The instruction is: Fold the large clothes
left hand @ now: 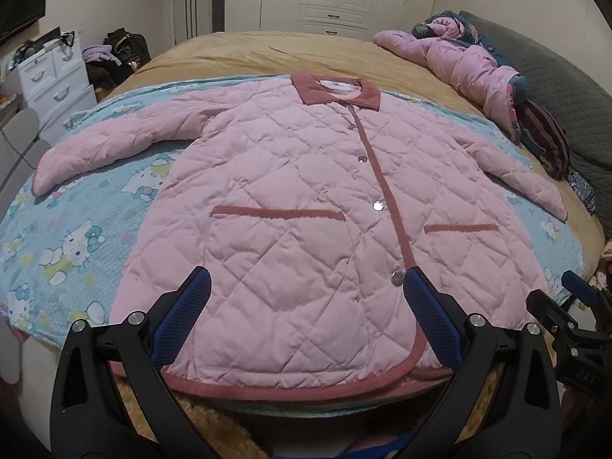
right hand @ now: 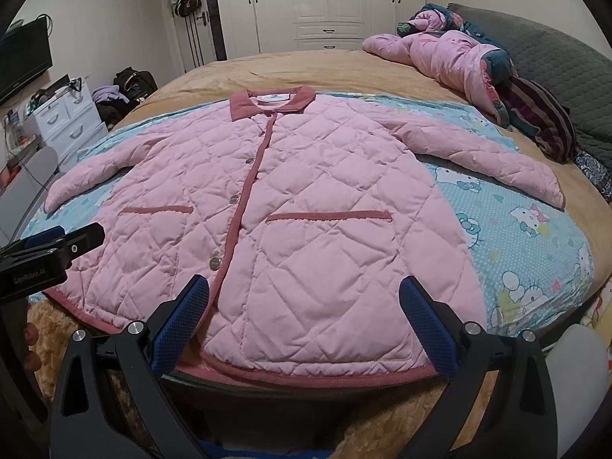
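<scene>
A pink quilted jacket [left hand: 290,199] with darker pink trim lies flat, front up and buttoned, sleeves spread out, on a blue cartoon-print sheet [left hand: 76,237]. It also shows in the right wrist view [right hand: 298,206]. My left gripper [left hand: 308,281] is open and empty, just above the hem left of the button line. My right gripper [right hand: 306,288] is open and empty, above the hem right of the button line. The right gripper shows at the right edge of the left wrist view [left hand: 573,306]; the left gripper shows at the left edge of the right wrist view [right hand: 49,244].
The sheet lies on a tan bedspread [left hand: 267,49]. A crumpled pink padded garment [right hand: 451,61] and dark striped cloth [right hand: 543,114] lie at the bed's far right by a grey headboard [right hand: 566,61]. White drawers [left hand: 53,76] stand at left, wardrobes [right hand: 325,0] behind.
</scene>
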`<state>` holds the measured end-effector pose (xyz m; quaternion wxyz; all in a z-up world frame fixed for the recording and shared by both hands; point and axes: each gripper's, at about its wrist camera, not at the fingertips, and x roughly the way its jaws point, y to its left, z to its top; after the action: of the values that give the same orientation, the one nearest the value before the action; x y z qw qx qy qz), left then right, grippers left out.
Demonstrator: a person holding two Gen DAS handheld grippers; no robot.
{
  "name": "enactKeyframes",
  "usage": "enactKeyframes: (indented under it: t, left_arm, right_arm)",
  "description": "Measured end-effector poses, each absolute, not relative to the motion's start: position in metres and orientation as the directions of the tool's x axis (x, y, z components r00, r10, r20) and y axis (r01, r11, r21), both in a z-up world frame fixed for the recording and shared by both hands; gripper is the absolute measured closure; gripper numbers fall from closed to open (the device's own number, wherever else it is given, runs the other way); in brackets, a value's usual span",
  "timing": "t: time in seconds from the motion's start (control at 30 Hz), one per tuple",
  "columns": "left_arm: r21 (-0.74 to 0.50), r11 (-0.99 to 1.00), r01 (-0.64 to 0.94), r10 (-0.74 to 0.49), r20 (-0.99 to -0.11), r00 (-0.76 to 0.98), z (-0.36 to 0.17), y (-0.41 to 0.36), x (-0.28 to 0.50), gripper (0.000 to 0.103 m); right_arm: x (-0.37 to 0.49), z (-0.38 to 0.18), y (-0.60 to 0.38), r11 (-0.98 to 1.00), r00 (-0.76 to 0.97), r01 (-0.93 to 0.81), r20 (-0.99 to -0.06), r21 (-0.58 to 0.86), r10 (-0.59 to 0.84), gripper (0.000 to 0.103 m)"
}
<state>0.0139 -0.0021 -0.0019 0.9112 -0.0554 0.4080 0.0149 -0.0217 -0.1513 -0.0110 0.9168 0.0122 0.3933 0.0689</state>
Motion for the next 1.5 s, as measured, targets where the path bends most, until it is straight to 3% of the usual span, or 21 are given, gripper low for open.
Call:
enactKeyframes:
  t: [0.73,1.5]
  left_arm:
    - [-0.108,0.990,-0.090,-0.018,-0.732,0.681,0.013,0.005,0.091,0.009]
    - [-0.112,0.994,-0.004,-0.082,-0.743,0.665,0.032,-0.023,0.236,0.009]
  right_arm:
    - [0.060,0.010,-0.156,0.992,0.704,-0.092,-0.698,0.088,0.127,0.004]
    - [0.172,0.026,-0.203,0.993,0.733,0.024,-0.677,0.119,0.063,0.004]
